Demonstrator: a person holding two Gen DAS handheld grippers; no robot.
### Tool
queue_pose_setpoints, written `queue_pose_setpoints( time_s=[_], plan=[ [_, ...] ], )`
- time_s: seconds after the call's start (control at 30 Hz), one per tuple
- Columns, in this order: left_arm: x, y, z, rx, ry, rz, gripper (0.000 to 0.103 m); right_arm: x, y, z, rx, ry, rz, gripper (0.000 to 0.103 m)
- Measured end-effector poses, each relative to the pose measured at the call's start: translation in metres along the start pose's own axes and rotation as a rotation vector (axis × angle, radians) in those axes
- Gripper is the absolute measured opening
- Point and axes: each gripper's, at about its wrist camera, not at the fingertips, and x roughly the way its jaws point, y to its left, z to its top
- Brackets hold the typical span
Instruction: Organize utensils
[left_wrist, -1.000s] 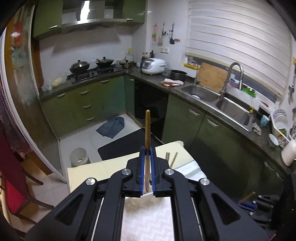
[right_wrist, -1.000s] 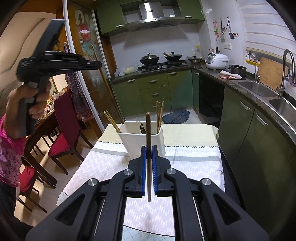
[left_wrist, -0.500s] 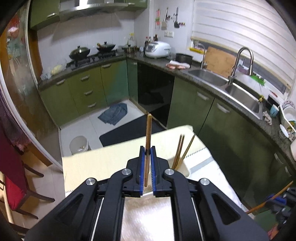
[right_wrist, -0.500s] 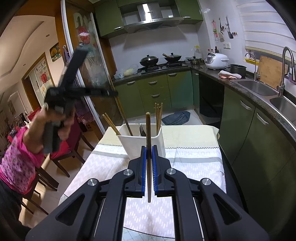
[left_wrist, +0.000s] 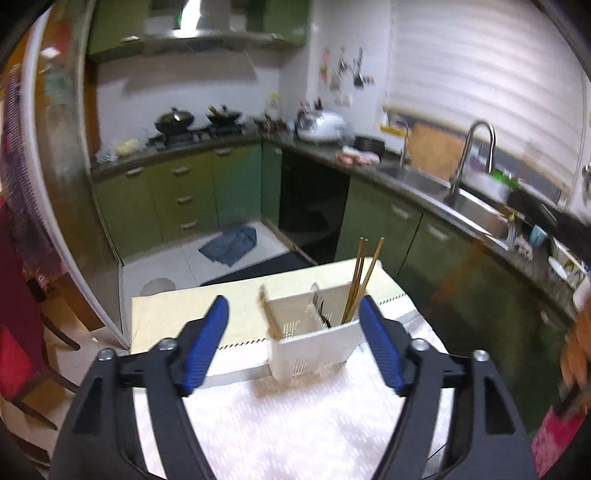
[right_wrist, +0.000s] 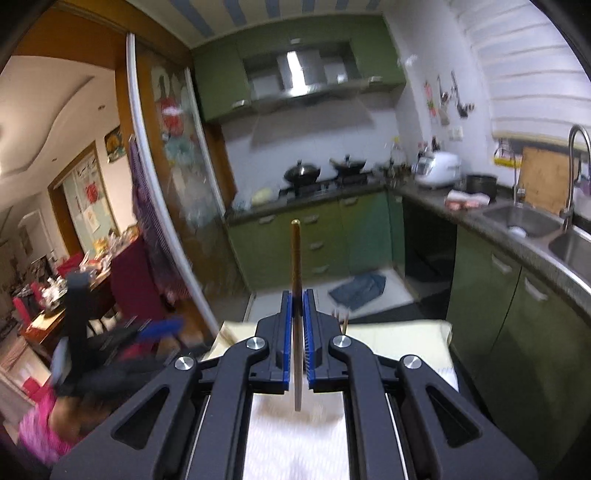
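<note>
Gripping a chopstick (right_wrist: 296, 280) upright between its closed blue pads, the right tool (right_wrist: 297, 343) hangs above the cloth-covered worktop (right_wrist: 399, 334). The left tool (left_wrist: 293, 314) is spread wide and carries nothing. Dead ahead of the left tool, between its fingers in view, stands the white utensil holder (left_wrist: 314, 350), with chopsticks (left_wrist: 360, 277) in its right compartment and a fork (left_wrist: 317, 301) in the middle. The holder lies forward and below the right tool, mostly hidden; the stick's long axis already suits a straight drop.
</note>
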Motion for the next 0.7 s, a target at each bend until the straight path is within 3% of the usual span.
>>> queue_pose_setpoints(
  time_s=[0.2, 0.33, 0.47, 0.63, 0.67, 0.7],
  plan=[
    [-0.035, 0.021, -0.066, -0.064, -0.056, 0.059, 0.078, 0.06, 0.003, 0.018, -0.021, -0.02, -0.044, 0.007],
    [-0.042, 0.03, -0.104, -0.127, -0.042, 0.067, 0.079, 0.109, 0.001, 0.002, -0.024, 0.036, -0.068, 0.007],
    [-0.05, 0.034, -0.121, -0.14, -0.063, 0.112, 0.081, 0.15, -0.003, -0.023, -0.035, 0.113, -0.104, 0.007],
    [-0.061, 0.034, -0.119, -0.142, -0.115, 0.152, 0.085, 0.177, -0.011, -0.056, -0.031, 0.176, -0.12, 0.008],
    [-0.062, 0.034, -0.119, -0.141, -0.12, 0.155, 0.086, 0.18, -0.012, -0.061, -0.03, 0.183, -0.114, 0.01],
    [-0.064, 0.035, -0.118, -0.14, -0.127, 0.16, 0.086, 0.182, -0.012, -0.065, -0.034, 0.188, -0.115, 0.024]
  ],
)
